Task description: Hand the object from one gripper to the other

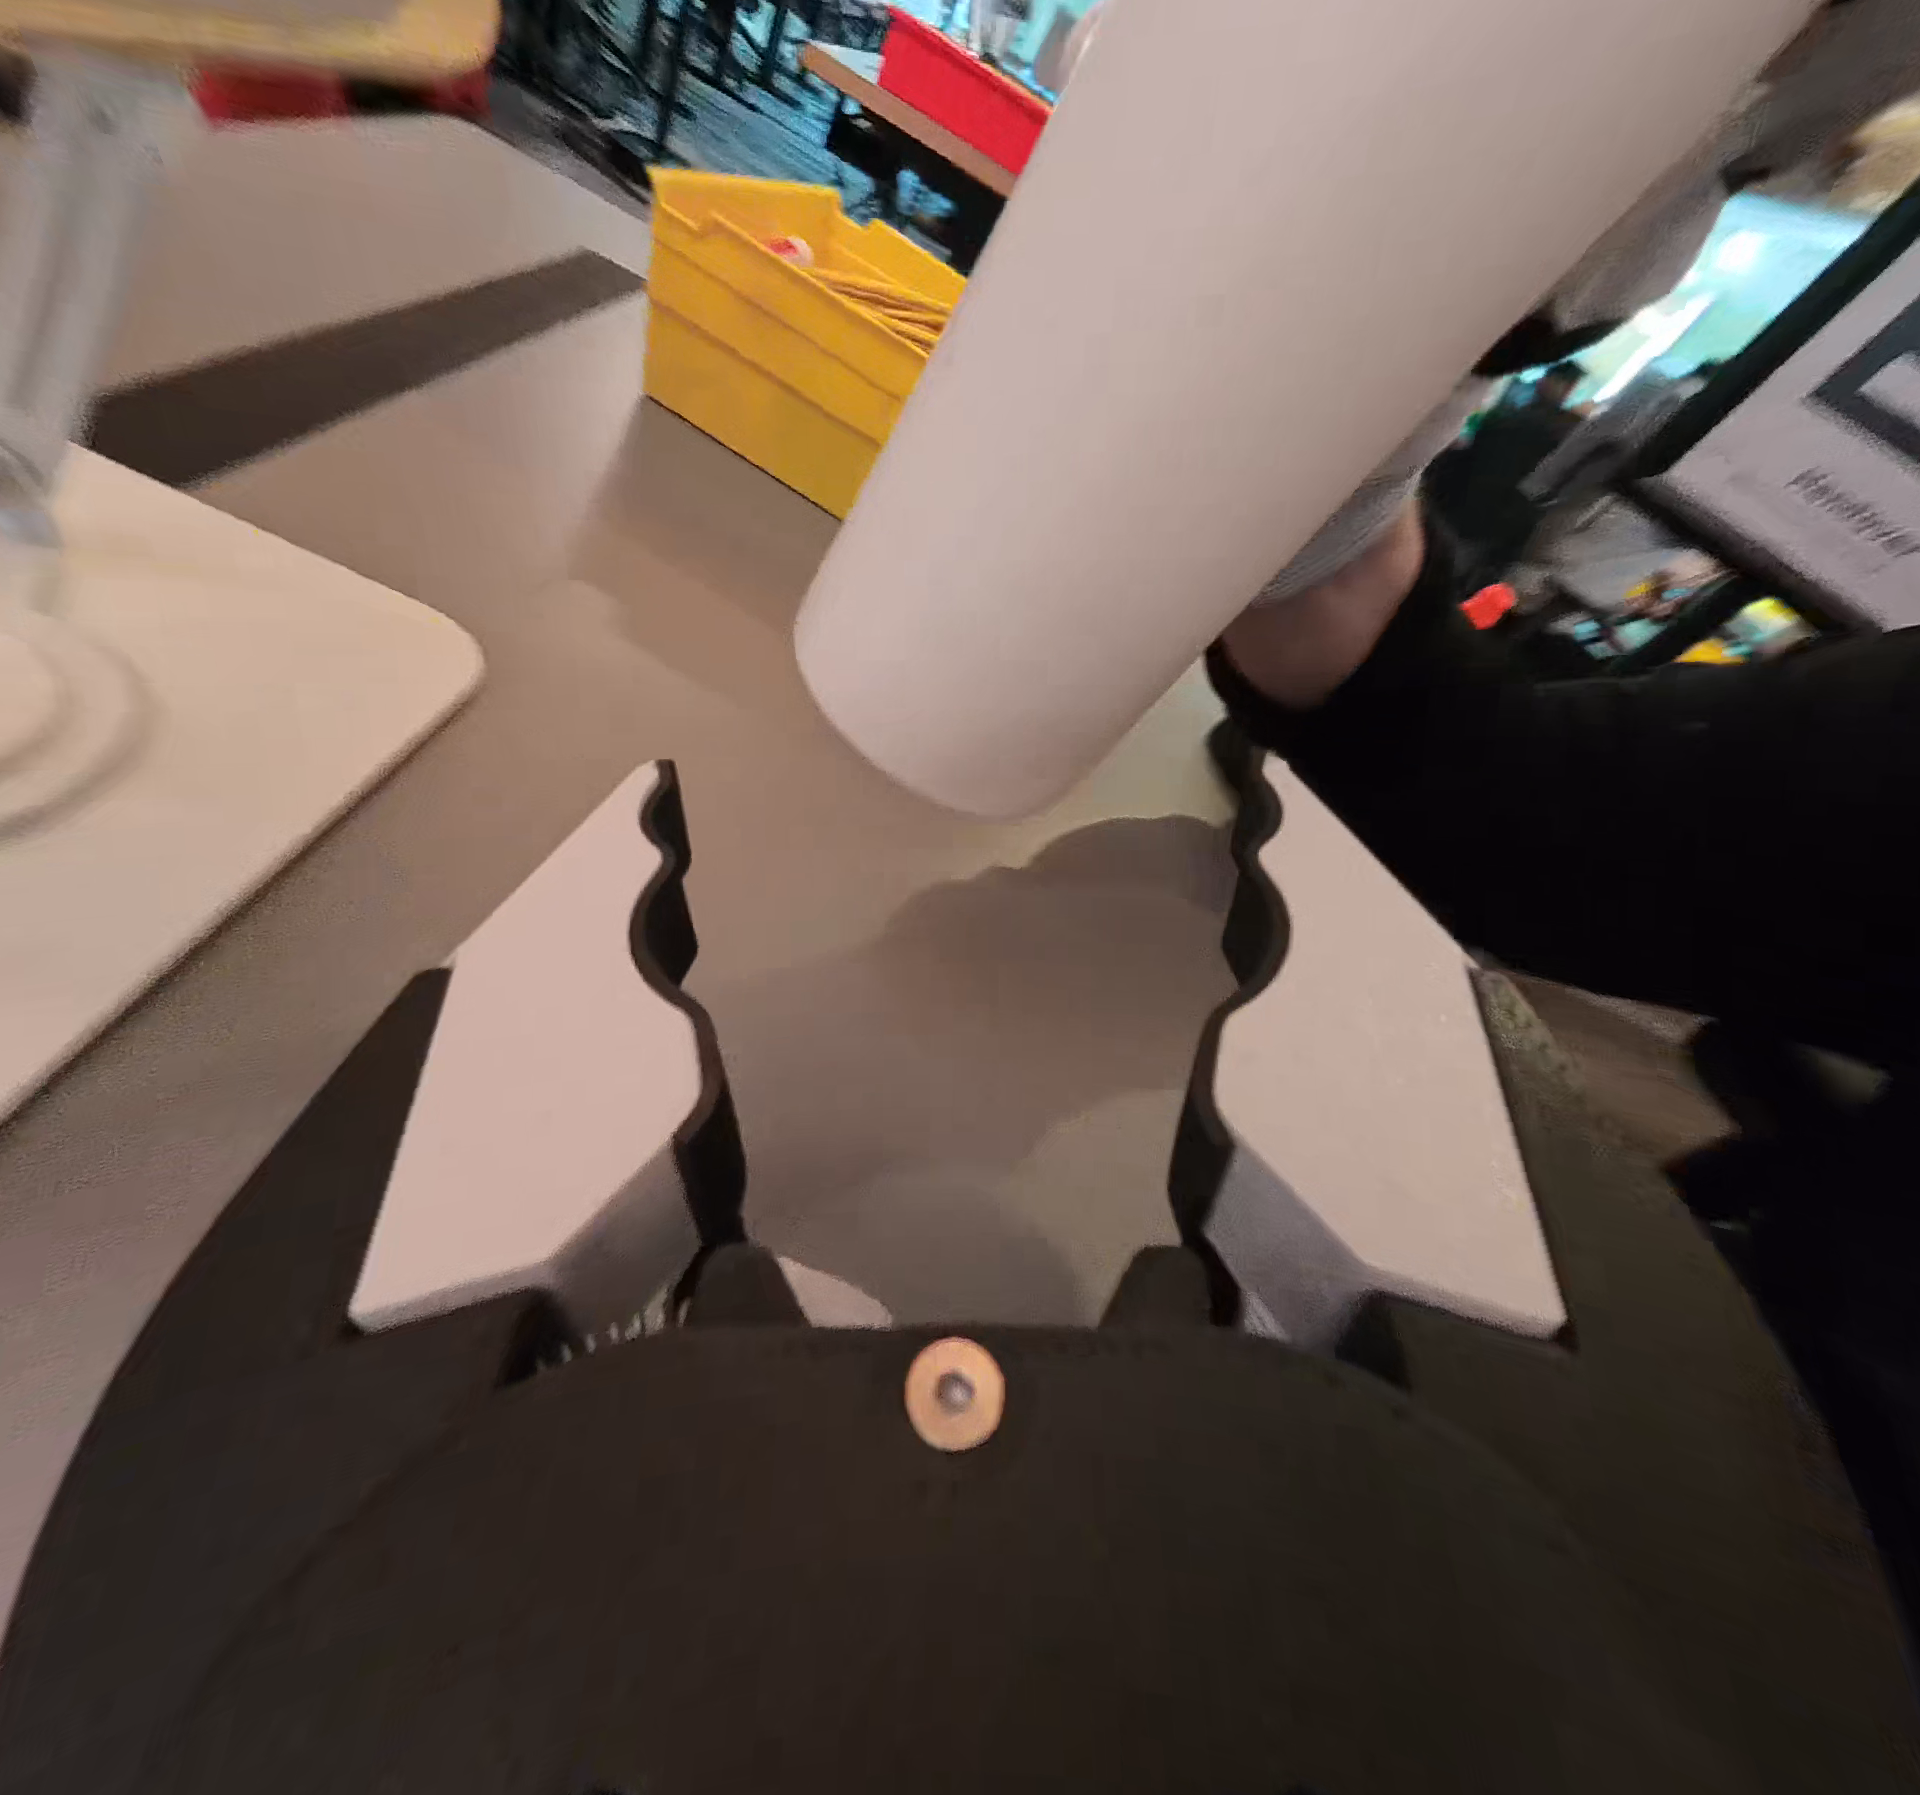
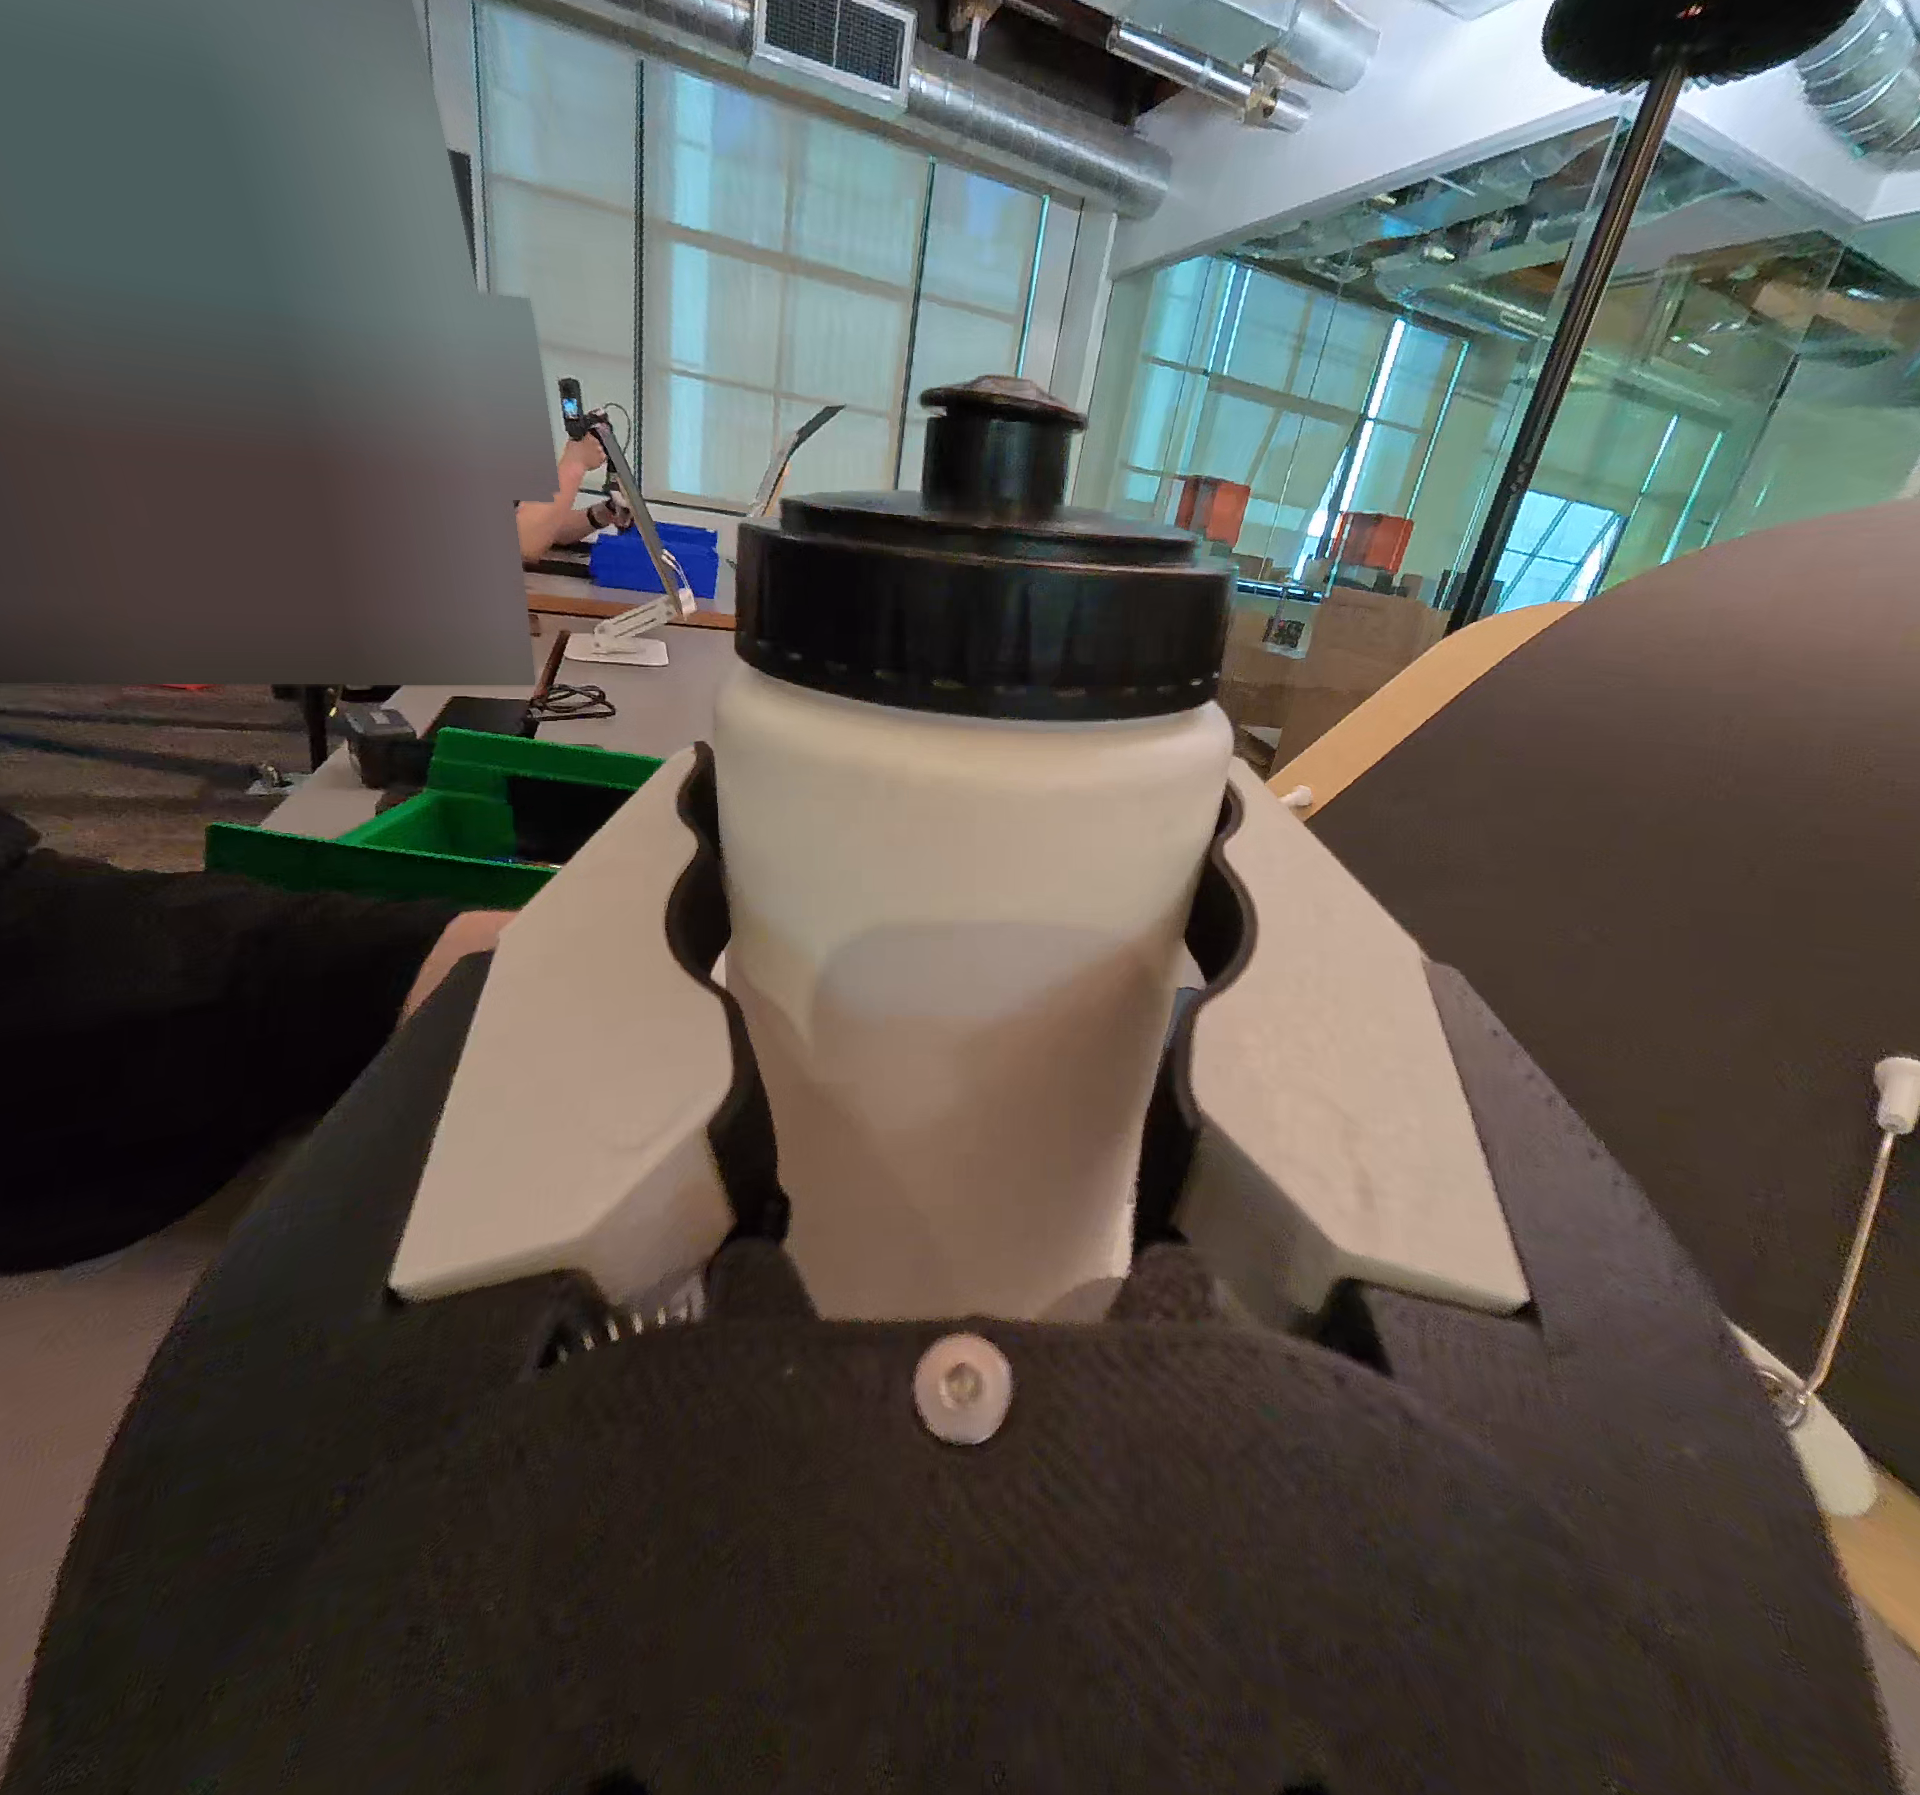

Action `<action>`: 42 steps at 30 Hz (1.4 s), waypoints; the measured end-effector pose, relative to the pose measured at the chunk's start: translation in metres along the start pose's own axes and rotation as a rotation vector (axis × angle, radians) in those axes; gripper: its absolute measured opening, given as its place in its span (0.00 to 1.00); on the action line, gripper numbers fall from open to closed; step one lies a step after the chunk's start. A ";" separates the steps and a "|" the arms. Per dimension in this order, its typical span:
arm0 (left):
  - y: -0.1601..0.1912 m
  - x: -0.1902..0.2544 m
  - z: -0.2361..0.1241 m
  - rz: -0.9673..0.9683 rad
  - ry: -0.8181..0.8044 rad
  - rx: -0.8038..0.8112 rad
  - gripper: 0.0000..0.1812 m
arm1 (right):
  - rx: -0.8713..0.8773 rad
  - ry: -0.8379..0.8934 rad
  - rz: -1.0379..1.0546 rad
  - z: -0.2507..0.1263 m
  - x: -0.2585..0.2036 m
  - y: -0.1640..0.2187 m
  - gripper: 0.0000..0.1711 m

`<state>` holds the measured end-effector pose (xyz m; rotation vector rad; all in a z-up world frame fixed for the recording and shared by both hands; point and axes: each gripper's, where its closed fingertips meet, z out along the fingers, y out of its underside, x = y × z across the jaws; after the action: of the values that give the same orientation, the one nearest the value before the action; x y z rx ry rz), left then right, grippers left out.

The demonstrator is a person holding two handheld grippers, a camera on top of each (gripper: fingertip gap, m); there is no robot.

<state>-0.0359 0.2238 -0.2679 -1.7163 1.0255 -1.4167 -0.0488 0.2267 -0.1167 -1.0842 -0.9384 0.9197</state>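
Your right gripper (image 2: 961,924) is clamped on the white bottle (image 2: 966,914). Your left gripper (image 1: 961,872), jaws apart and empty, waits near its base: the handover is pending. Next, close the left jaws round the bottle.

No lettering I can read from either of my wrist cameras.
In my left wrist view, a grey panel (image 1: 1839,509) at the far right edge carries one short line of dark print, too blurred and slanted to make out.
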 end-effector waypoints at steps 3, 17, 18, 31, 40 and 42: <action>0.015 0.002 0.012 -0.100 0.066 -0.029 0.58 | 0.011 -0.006 -0.009 0.001 -0.004 -0.004 0.52; 0.010 0.029 0.046 0.329 -0.069 -0.029 0.65 | 0.094 -0.037 0.224 0.007 -0.004 -0.008 0.52; 0.008 0.028 0.046 0.323 -0.078 -0.016 0.63 | 0.093 -0.038 0.227 0.008 -0.005 -0.006 0.52; -0.006 0.051 0.041 0.148 0.095 0.061 0.56 | 0.090 0.021 0.229 0.009 0.003 -0.008 0.61; -0.030 0.054 0.009 -0.038 0.241 0.151 0.55 | -0.110 0.161 -0.175 -0.008 0.025 0.006 0.68; -0.028 0.052 0.007 -0.027 0.232 0.135 0.55 | -0.130 0.153 -0.180 -0.007 0.024 0.009 0.69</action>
<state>-0.0199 0.1905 -0.2210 -1.4999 1.0057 -1.6922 -0.0356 0.2487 -0.1231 -1.1424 -0.9609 0.6261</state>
